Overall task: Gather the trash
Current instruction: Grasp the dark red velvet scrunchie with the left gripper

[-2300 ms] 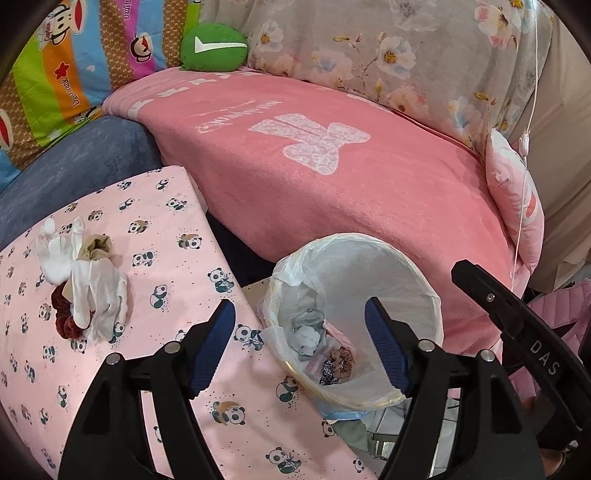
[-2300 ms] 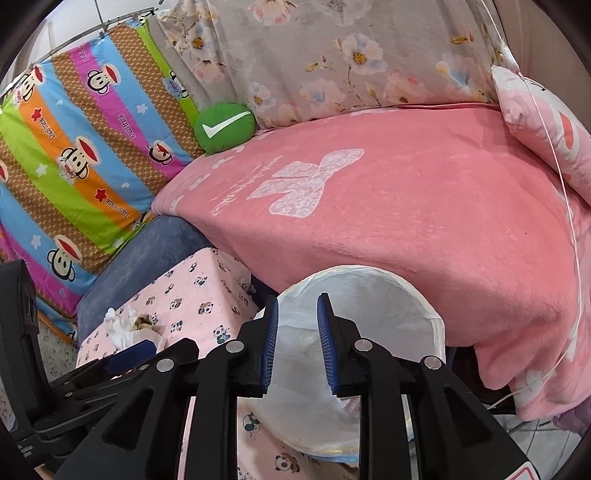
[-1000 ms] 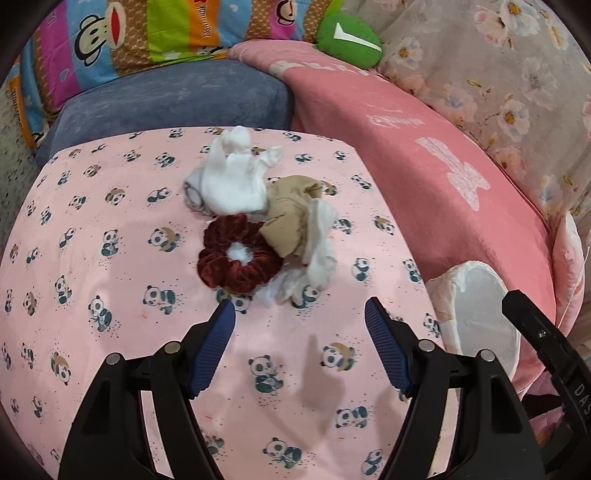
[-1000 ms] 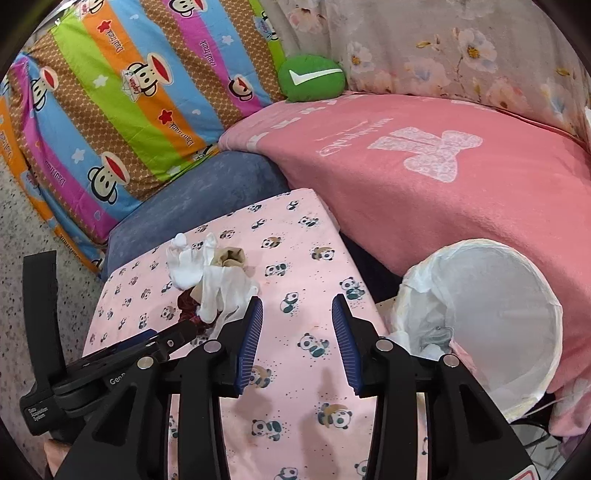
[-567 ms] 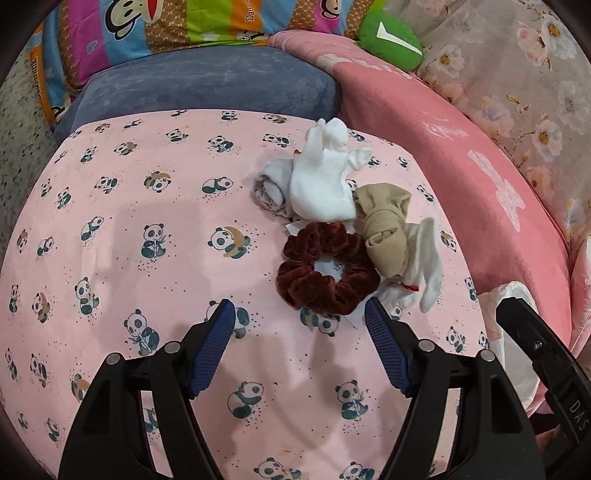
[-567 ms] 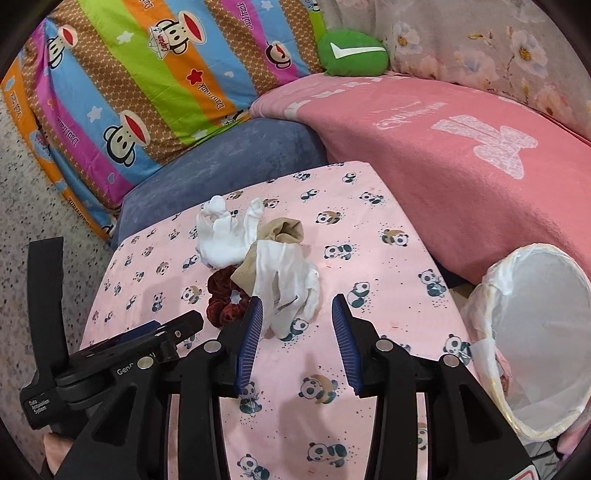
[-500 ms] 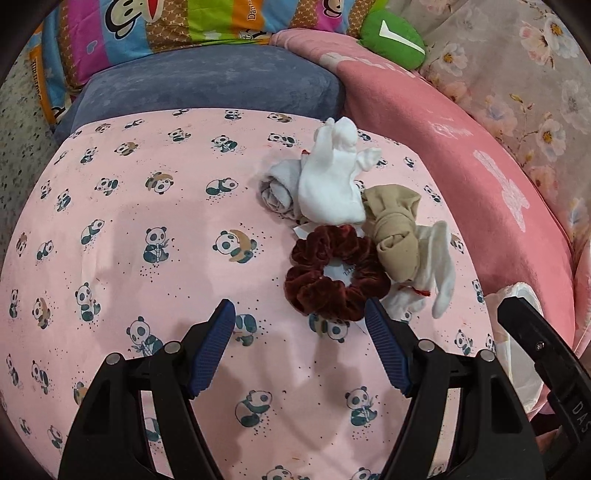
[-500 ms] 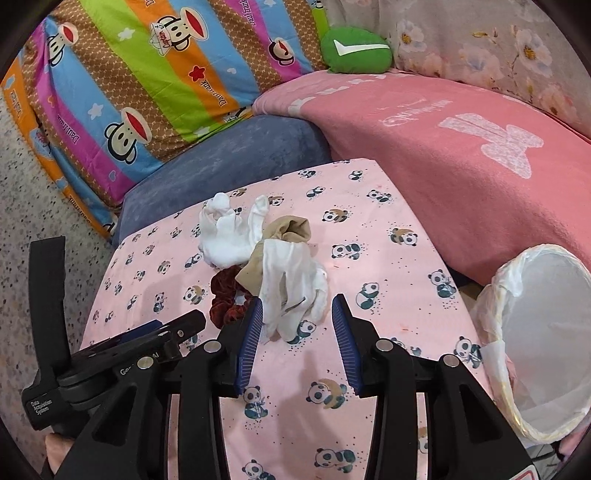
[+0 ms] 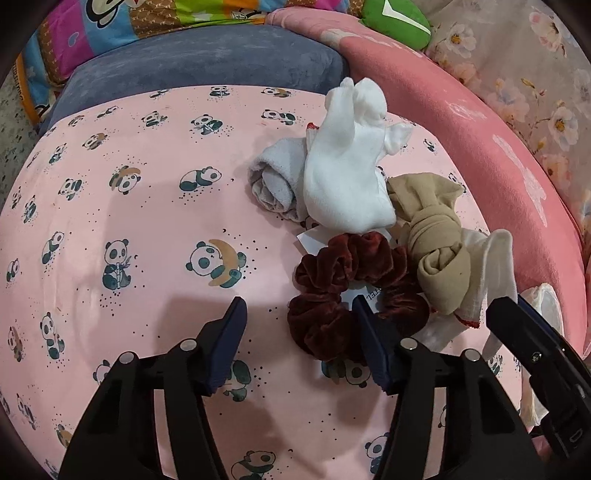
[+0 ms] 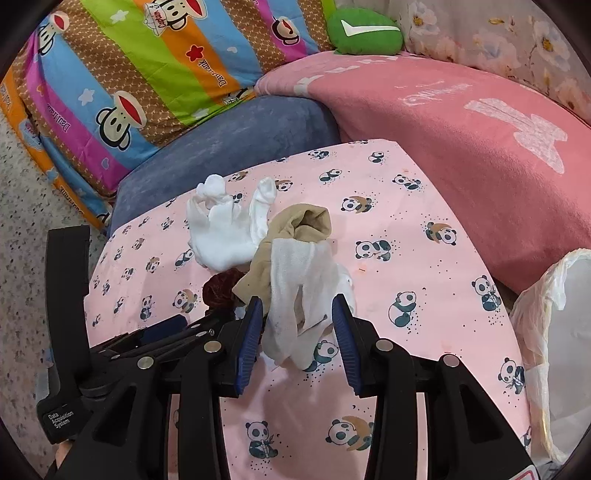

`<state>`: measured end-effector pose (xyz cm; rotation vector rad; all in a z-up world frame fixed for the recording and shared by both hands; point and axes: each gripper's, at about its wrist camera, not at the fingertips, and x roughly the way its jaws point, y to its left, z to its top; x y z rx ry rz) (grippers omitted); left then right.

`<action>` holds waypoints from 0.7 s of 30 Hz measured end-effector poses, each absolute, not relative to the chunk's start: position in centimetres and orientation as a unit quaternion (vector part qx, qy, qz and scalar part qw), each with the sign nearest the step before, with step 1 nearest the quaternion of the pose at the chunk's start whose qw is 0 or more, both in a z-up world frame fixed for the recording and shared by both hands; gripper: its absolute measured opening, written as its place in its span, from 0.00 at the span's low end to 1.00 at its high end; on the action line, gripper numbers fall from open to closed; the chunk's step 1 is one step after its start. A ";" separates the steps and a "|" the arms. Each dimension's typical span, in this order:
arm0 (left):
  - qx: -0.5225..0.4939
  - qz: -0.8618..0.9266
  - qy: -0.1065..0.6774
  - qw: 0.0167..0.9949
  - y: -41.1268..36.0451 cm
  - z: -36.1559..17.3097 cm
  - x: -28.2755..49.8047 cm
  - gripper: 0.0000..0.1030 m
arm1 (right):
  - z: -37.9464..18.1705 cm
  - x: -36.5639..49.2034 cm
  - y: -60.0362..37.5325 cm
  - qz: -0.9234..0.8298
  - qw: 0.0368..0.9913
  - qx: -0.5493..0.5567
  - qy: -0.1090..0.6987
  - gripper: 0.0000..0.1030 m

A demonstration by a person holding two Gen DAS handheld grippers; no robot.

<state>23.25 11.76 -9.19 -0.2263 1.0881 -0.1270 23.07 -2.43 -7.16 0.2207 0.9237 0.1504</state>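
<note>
Speckled floor (image 10: 22, 206), blue-grey cushion (image 10: 229, 136), pink blanket (image 10: 461, 136), striped monkey-print bedding (image 10: 147, 59), floral fabric (image 9: 535, 81)

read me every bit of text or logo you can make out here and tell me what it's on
"Data Acquisition System": white label on the left tongs' black body.
White check mark, no words: green cushion.
Script along the striped monkey blanket: not surely readable.
Pale lettering on the pink blanket: too faint.
Paper tag inside the red scrunchie: partly hidden.

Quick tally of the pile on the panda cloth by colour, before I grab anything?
White: 2, a balled white sock and a thin white glove
Grey: 1, a rolled grey sock
Tan: 1, a knotted tan stocking
Dark red: 1, a velvet scrunchie
Total: 5 cloth items, plus a paper tag under the scrunchie.
</note>
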 end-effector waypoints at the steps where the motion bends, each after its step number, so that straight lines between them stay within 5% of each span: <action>1: -0.108 -0.061 0.516 0.848 11.8 -9.3 23.2 0.49 | -7.4 23.2 -2.5 0.071 0.885 0.108 0.447 0.39; 4: -0.108 -0.072 0.515 0.847 11.5 -9.2 23.1 0.27 | -7.9 23.3 -2.6 0.073 0.881 0.109 0.455 0.27; 7: -0.106 -0.076 0.513 0.848 11.3 -8.7 22.7 0.19 | -7.8 23.0 -2.9 0.072 0.881 0.110 0.455 0.11; 21: -0.098 -0.095 0.465 0.875 9.8 -2.4 19.1 0.16 | -2.2 19.0 -6.1 0.064 0.909 0.134 0.390 0.07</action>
